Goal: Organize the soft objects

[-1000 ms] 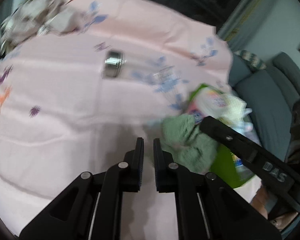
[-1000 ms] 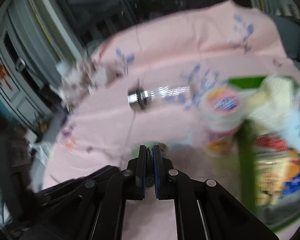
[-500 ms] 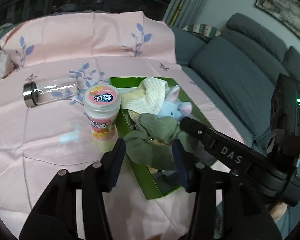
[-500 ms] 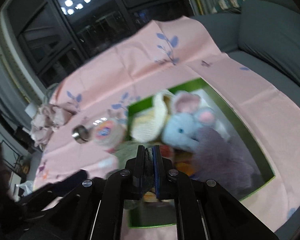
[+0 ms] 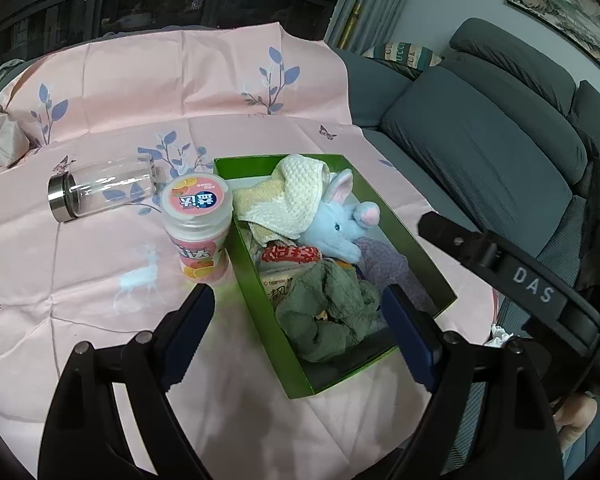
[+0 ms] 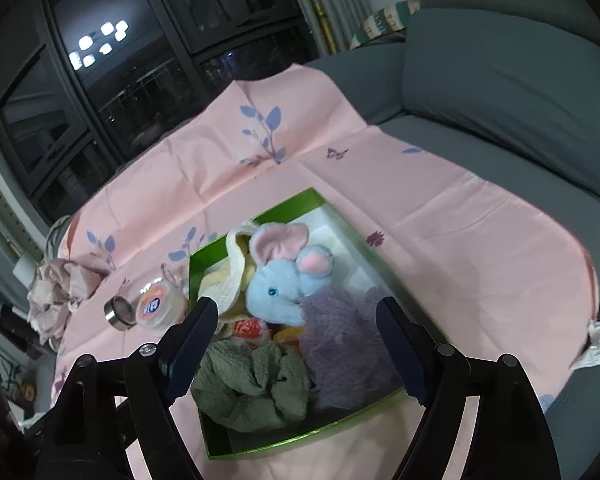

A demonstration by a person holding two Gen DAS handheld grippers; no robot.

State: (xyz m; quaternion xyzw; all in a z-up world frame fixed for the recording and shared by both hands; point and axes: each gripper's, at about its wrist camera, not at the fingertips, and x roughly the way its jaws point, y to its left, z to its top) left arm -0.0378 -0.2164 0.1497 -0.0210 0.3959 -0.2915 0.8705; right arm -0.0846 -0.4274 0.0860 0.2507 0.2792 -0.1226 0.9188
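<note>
Cloth point(image 5: 332, 312) now released in box point(image 5: 260, 280); grippers opened.

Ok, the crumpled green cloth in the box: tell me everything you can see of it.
The green cloth is a soft, textured, dull sage-green fabric, bunched into a loose crumpled heap. It lies inside the green box at its near end, resting on snack packets, beside a purple fuzzy piece and below the blue plush mouse. Both grippers hover open above it; neither touches it.
</note>
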